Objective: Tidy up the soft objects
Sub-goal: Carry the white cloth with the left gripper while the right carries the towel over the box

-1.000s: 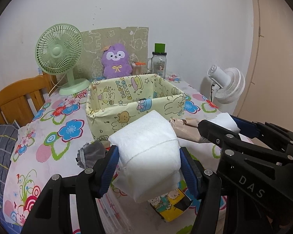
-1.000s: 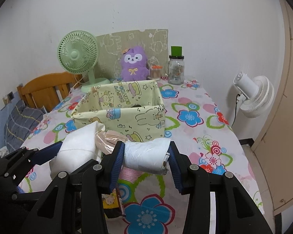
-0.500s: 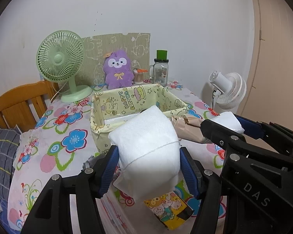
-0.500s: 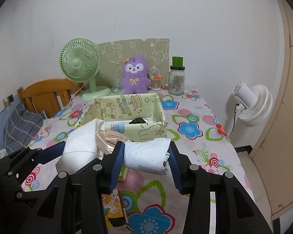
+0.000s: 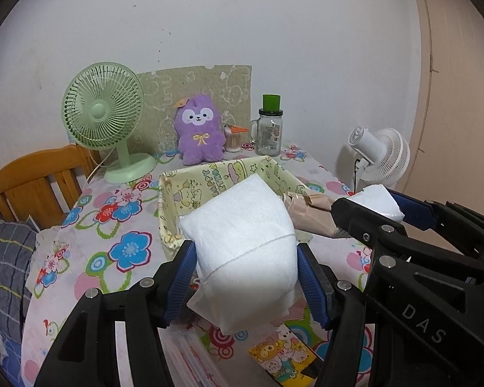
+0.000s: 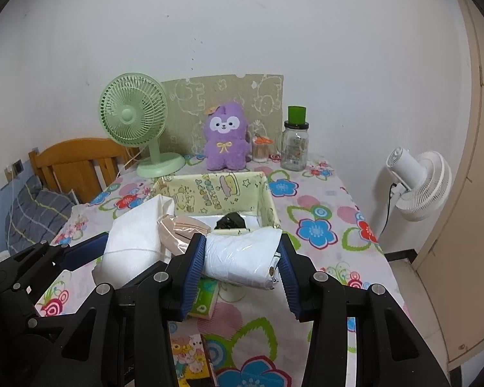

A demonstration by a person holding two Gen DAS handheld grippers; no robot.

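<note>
A white padded pack (image 5: 242,251) is being gripped by the left gripper (image 5: 245,277) and a plastic-wrapped white bundle (image 6: 242,258) by the right gripper (image 6: 242,267), both near the yellow fabric bin (image 6: 264,200); release is best delayed until fully over its opening.

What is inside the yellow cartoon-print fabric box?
Inside the yellow cartoon-print fabric box lie a dark crumpled object and something white; the held packs hide the rest.

Yellow cartoon-print fabric bin (image 6: 209,193) mid-surface, before the back row.
Behind it, left to right: green desk fan (image 6: 135,122), purple plush toy (image 6: 224,138), glass jar with green lid (image 6: 295,143).
</note>
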